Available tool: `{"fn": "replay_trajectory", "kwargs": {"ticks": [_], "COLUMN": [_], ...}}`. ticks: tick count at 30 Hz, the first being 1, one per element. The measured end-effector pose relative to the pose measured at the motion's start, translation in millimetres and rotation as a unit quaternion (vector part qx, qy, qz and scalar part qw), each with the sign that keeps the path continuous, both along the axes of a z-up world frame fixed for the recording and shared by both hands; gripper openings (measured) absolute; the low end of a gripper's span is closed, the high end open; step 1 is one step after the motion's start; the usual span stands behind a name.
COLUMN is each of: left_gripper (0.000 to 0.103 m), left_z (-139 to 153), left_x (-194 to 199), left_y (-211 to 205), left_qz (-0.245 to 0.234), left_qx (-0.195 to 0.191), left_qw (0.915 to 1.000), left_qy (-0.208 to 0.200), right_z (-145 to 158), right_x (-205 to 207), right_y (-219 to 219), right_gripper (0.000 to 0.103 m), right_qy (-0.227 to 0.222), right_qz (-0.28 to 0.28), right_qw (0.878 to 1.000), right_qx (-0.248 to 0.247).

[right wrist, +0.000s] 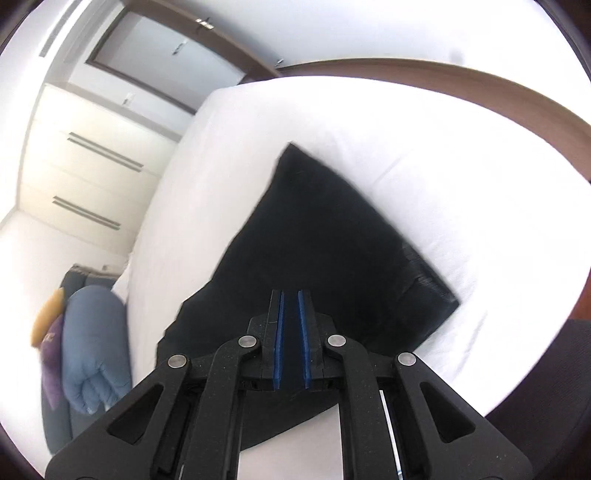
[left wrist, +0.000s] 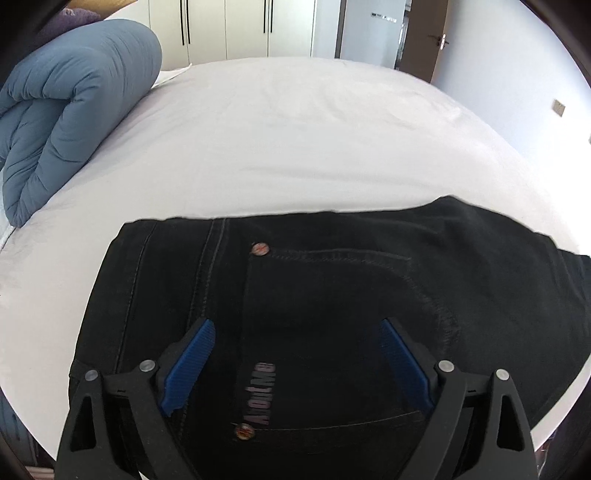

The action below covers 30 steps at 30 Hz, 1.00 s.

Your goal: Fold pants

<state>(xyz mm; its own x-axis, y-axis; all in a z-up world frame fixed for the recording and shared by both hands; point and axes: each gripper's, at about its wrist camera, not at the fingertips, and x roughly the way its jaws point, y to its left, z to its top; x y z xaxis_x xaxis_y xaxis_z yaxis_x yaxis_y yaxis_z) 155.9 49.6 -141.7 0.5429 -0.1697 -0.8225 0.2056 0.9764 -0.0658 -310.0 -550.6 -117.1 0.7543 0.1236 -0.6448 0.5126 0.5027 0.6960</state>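
the left gripper (left wrist: 297, 328) hangs just above the pants (left wrist: 332, 295) with its 2 blue-padded fingers (left wrist: 190, 365) spread wide apart, nothing between them. under the gap lies a back pocket with a grey printed label (left wrist: 260, 393) and 2 copper rivets — one (left wrist: 260, 249) at the pocket's far corner, one (left wrist: 243, 431) close to the camera. the right gripper (right wrist: 290, 295) has its fingers (right wrist: 279, 343) drawn nearly together, a narrow slit left between the pads; whether any cloth sits in that slit cannot be told. it hovers over the pants (right wrist: 325, 236), seen here as a dark folded block, motion-blurred.

the pants are black denim, folded into a compact shape and lying flat on the bed (left wrist: 277, 140), near its front edge. the white sheet stretches bare beyond the pants. left of the pants, at the bed's side, rests a rolled blue duvet (left wrist: 70, 110). past the bed's far edge stand pale wardrobe doors (left wrist: 229, 29), with a brown door (left wrist: 424, 40) to their right.
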Motion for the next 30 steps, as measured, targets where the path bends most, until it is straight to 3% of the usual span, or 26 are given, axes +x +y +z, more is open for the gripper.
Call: {"fn": "replay_trajectory", "kwargs": {"ticks": [4,7,9,12,17,18,20,22,23,26,29,30], "left_gripper": [0.098,0.098,0.099,0.103,0.103,0.103,0.102,0.102,0.102,0.103,0.103,0.103], "left_z": [14,1,-14,-34,-30,-27,-18,-3,6,26,30,25], "left_x": [-16,-23,-31,-34,-29,-32,-35,-40,-45,-49,-40,-34], "left_y": [-57,-102,-131,-140,-130,-127,-121,-125,-134,-171,-218,-236], "left_qz": [-0.038,-0.065,-0.081,-0.080,-0.067,-0.056,-0.031,-0.032,-0.046,-0.097,-0.132,-0.145], "left_qx": [-0.016,-0.036,-0.017,0.008,0.008,0.014,0.004,-0.019,-0.028,-0.055,-0.074,-0.076], "left_qw": [0.9991,0.9970,0.9956,0.9959,0.9964,0.9970,0.9979,0.9984,0.9981,0.9937,0.9882,0.9861], "left_qy": [-0.007,0.021,0.044,0.040,0.051,0.053,0.057,0.043,0.031,0.012,0.022,0.031], "right_z": [-7,-33,-55,-69,-46,-39,-26,-16,-12,-8,-24,-31], "right_x": [34,47,43,12,-45,-50,-60,-62,-74,-42,9,21], "right_y": [78,116,112,64,19,20,28,48,46,99,154,156], "right_gripper": [0.008,0.008,0.007,0.006,0.009,0.018,0.030,0.082,0.090,0.091,0.088,0.082], "right_qy": [-0.031,-0.006,0.024,0.000,0.004,0.030,0.008,-0.029,-0.047,-0.094,-0.084,-0.085], "right_qz": [0.121,0.135,0.107,0.039,-0.071,-0.091,-0.098,-0.097,-0.093,-0.020,0.053,0.072], "right_qw": [0.991,0.990,0.993,0.997,0.997,0.995,0.994,0.994,0.994,0.995,0.995,0.993], "right_qx": [0.041,0.042,0.041,0.066,-0.006,-0.041,-0.049,-0.030,-0.027,-0.012,0.015,0.031]}}
